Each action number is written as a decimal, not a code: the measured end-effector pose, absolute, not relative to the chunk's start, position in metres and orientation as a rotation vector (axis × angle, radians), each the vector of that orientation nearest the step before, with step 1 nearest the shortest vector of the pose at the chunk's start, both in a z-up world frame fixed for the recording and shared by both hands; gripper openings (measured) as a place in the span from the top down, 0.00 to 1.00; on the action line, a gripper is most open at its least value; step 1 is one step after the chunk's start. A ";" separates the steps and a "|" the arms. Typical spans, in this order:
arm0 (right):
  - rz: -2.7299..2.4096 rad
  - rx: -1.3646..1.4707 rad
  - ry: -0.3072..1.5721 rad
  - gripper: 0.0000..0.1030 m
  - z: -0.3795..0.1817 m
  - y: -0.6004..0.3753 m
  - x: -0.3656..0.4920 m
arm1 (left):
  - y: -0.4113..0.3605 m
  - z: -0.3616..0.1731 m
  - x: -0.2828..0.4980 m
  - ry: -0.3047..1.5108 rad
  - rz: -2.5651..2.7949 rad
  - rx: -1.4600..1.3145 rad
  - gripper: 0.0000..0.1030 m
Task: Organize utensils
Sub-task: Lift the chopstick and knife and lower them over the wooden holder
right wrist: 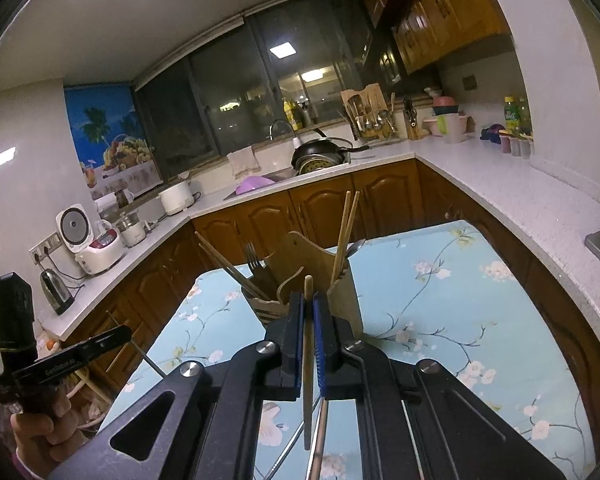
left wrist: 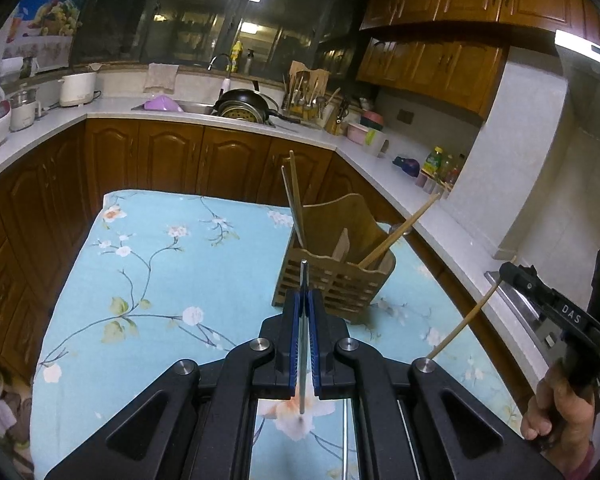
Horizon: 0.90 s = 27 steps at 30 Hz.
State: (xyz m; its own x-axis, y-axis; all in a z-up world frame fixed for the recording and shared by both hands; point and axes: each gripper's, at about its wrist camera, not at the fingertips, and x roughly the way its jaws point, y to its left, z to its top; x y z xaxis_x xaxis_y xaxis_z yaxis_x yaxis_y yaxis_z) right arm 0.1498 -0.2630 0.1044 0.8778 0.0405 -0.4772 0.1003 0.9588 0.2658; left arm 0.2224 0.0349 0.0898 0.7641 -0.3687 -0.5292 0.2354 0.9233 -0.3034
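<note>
On the counter covered by a blue floral cloth (left wrist: 148, 248), a wooden utensil holder (left wrist: 332, 276) stands upright toward the far right of the cloth.

Left gripper (left wrist: 305, 304): the jaws are closed on a thin metal chopstick (left wrist: 303, 280). The chopstick runs forward between the blue pads (left wrist: 296, 328), and its tip lies in line with the near rim of the holder; contact with the rim cannot be determined.

Right gripper (right wrist: 308, 308): the jaws are closed on a wooden chopstick (right wrist: 308, 344), which projects past the fingertips toward the holder just beyond it. In the left wrist view, the same gripper appears at the right edge, held by a hand (left wrist: 556, 408).

Holder contents:
- 2 chopsticks (left wrist: 294, 196) stand near-upright in the far left compartment.
- 1 wooden chopstick (left wrist: 400, 228) leans out to the right.
- 1 fork (right wrist: 253, 256) shows in the right wrist view, tines up.
- 1 spoon (right wrist: 356, 246) shows behind the holder's raised back panel.

Loose metal utensils (right wrist: 296, 444) lie on the cloth below the right gripper; their type cannot be determined.
</note>
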 end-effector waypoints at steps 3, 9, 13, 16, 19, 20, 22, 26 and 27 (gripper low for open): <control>-0.033 0.290 0.493 0.95 0.107 -0.263 0.150 | 0.036 0.091 0.226 0.614 -0.328 -0.227 0.97; -0.035 0.292 0.476 0.95 0.110 -0.265 0.152 | 0.037 0.092 0.232 0.605 -0.325 -0.233 0.97; -0.034 0.292 0.463 0.95 0.113 -0.267 0.156 | 0.037 0.094 0.237 0.594 -0.326 -0.237 0.97; -0.035 0.291 0.447 0.95 0.118 -0.269 0.159 | 0.037 0.098 0.242 0.575 -0.327 -0.238 0.97; -0.035 0.285 0.423 0.95 0.127 -0.271 0.164 | 0.037 0.103 0.246 0.553 -0.327 -0.238 0.97; -0.036 0.281 0.415 0.95 0.129 -0.271 0.165 | 0.037 0.106 0.249 0.545 -0.326 -0.237 0.97; -0.037 0.276 0.391 0.95 0.137 -0.274 0.170 | 0.037 0.112 0.253 0.526 -0.325 -0.236 0.97; -0.041 0.261 0.341 0.95 0.154 -0.275 0.180 | 0.035 0.127 0.263 0.466 -0.324 -0.231 0.97; -0.044 0.257 0.328 0.95 0.159 -0.275 0.184 | 0.034 0.132 0.267 0.444 -0.323 -0.228 0.97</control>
State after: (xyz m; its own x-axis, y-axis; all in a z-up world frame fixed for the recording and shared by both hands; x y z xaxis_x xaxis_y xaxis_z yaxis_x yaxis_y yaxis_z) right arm 0.1836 -0.2753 0.1588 0.9461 -0.0008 -0.3239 0.0839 0.9665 0.2427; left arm 0.2666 0.0337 0.1321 0.8537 -0.3534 -0.3826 0.2553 0.9242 -0.2840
